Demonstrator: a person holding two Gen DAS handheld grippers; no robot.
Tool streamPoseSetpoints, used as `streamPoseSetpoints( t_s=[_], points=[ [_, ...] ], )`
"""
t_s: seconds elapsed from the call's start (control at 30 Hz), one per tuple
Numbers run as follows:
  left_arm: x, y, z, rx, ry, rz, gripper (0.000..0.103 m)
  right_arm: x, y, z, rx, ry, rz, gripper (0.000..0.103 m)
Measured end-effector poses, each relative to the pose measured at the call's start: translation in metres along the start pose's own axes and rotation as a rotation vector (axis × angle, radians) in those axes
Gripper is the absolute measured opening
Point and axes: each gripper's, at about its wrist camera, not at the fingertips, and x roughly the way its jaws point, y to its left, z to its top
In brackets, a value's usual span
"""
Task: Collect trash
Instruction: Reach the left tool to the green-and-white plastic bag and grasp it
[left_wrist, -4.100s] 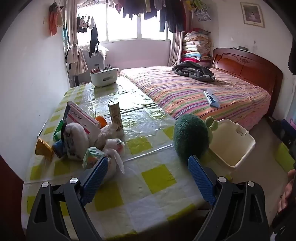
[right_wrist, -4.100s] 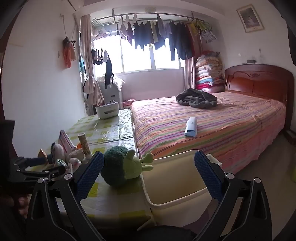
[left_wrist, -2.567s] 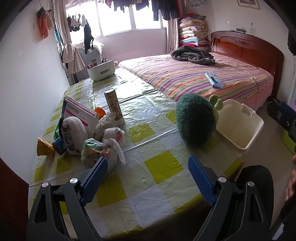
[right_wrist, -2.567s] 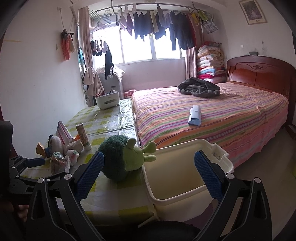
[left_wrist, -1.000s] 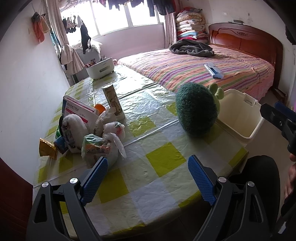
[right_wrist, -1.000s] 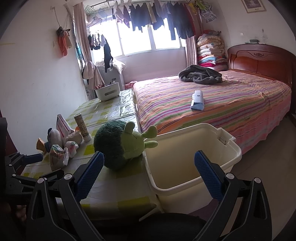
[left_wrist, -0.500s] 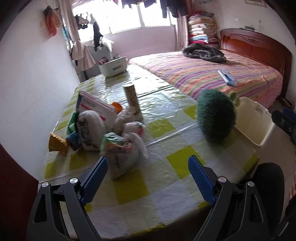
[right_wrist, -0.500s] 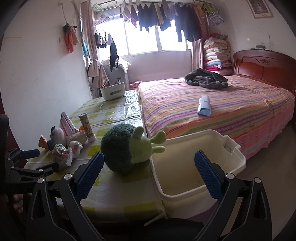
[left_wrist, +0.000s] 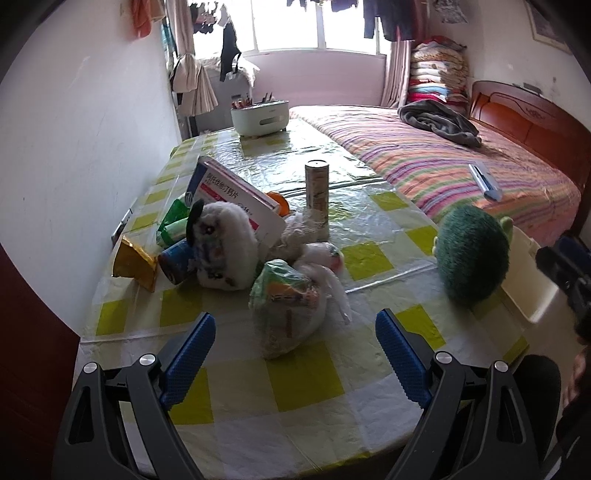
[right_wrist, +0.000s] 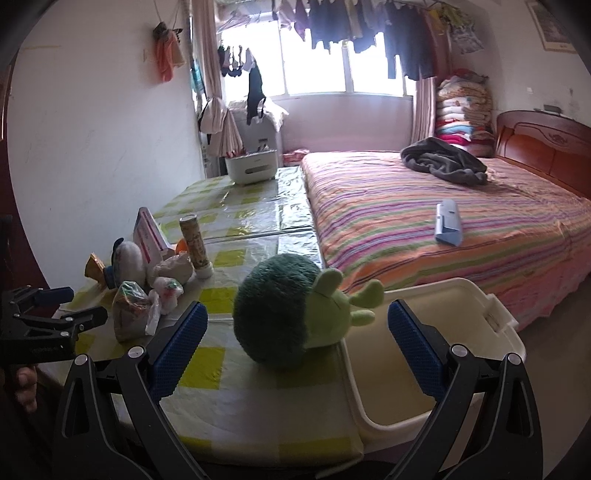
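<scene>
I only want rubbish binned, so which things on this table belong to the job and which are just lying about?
For the job:
clear knotted plastic bag of scraps
crumpled gold foil wrapper
empty cream plastic bin
open left gripper

Lying about, I judge:
green round plush toy
white fluffy plush
white desk caddy

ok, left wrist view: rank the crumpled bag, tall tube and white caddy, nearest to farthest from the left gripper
1. Crumpled bag: just ahead of the open left gripper, roughly centred between its fingers.
2. Tall tube: upright mid-table, behind the pile of trash.
3. White caddy: at the table's far end, under the window.
</scene>
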Motion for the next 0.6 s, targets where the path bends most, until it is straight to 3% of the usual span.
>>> streamPoseSetpoints(
  t_s=[0.6],
  points=[
    [0.045,-0.001,0.015,0.015,0.058,-0.010,0.086,0.065,0.009,0.026,-0.030,0.104,-0.017,0.097]
  ],
)
